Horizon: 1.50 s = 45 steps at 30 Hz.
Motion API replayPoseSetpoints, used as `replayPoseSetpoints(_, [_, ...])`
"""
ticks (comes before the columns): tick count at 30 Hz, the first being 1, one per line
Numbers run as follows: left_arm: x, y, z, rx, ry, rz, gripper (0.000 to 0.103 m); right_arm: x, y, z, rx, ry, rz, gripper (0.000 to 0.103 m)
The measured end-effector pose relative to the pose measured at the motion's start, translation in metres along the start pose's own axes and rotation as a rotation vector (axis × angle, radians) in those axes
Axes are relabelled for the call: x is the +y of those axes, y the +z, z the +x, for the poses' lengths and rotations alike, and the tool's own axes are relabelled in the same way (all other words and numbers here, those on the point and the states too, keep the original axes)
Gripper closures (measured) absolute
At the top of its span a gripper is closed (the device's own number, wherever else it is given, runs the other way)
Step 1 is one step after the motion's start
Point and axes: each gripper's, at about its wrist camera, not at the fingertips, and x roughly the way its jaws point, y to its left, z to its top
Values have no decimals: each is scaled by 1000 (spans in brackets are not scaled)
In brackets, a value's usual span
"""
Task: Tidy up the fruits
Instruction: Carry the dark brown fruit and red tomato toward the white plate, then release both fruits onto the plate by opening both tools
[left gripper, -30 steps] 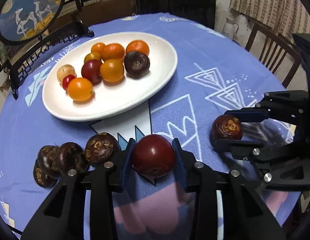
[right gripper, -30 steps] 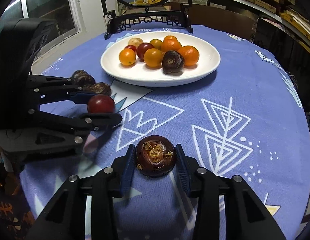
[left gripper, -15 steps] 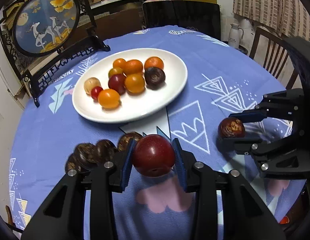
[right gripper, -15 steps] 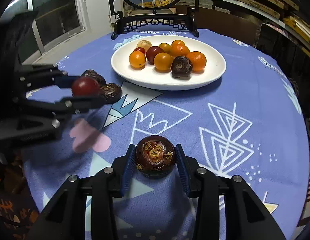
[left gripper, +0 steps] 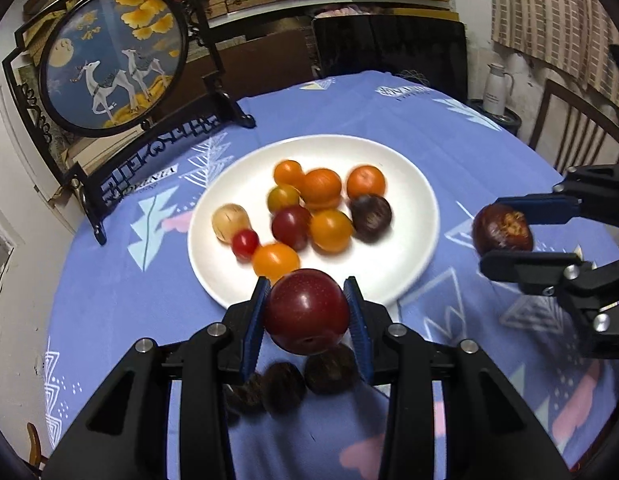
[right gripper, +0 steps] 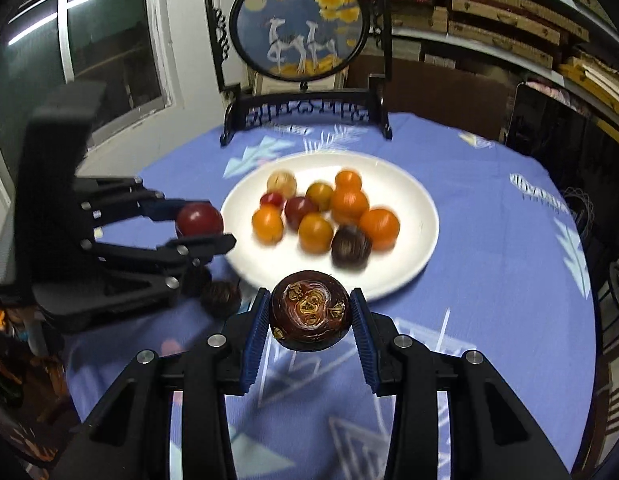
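My left gripper is shut on a dark red plum and holds it in the air just before the near rim of the white plate. My right gripper is shut on a brown wrinkled fruit, lifted in front of the plate's near edge. Each gripper shows in the other view: the right gripper and the left gripper. The plate holds several orange, red and dark fruits. Three dark brown fruits lie on the cloth under my left gripper.
A round table has a blue patterned cloth. A framed round deer picture on a black stand is at the back left of the table. Chairs stand around the table. A window is on the left.
Both grippers have risen off the cloth with their fruits and moved toward the plate. The dark fruits on the cloth now lie beneath my left gripper.
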Motion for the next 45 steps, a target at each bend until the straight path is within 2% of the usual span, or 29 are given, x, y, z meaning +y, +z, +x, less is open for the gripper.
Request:
replayPoseSetpoints(9, [27, 45, 31, -13, 55, -33, 66, -26, 58, 33, -52, -3, 66, 62])
replayPoseSetpoints(15, [40, 67, 67, 25, 90, -47, 66, -46, 85, 72, -53, -15, 139, 62])
replayPoseSetpoints(22, [42, 70, 97, 64, 90, -42, 63, -64, 92, 128, 18, -41, 207, 62])
replayPoseSetpoints(23, [43, 70, 98, 59, 95, -45, 58, -67, 92, 133, 27, -39, 218, 61])
replayPoseSetpoints(24, [45, 70, 97, 50, 95, -51, 49, -70, 93, 136, 32, -33, 229, 55])
replayPoseSetpoints(25, [47, 69, 95, 41, 98, -58, 45, -72, 93, 138, 33, -22, 237, 53])
replayPoseSetpoints(31, [60, 63, 76, 1, 100, -95, 40, -71, 86, 117, -9, -14, 250, 46])
replayPoseSetpoints(35, [71, 45, 56, -13, 87, -118, 35, -49, 66, 87, -17, 31, 178, 43])
replayPoseSetpoints(40, [84, 4, 21, -21, 97, -127, 31, 10, 25, 52, 27, 125, -22, 39])
replayPoseSetpoints(43, [92, -16, 2, -27, 104, -142, 27, 51, 0, 49, 81, 149, -158, 39])
replayPoseSetpoints(45, [99, -30, -10, -26, 109, -166, 27, 69, -9, 57, 110, 145, -206, 39])
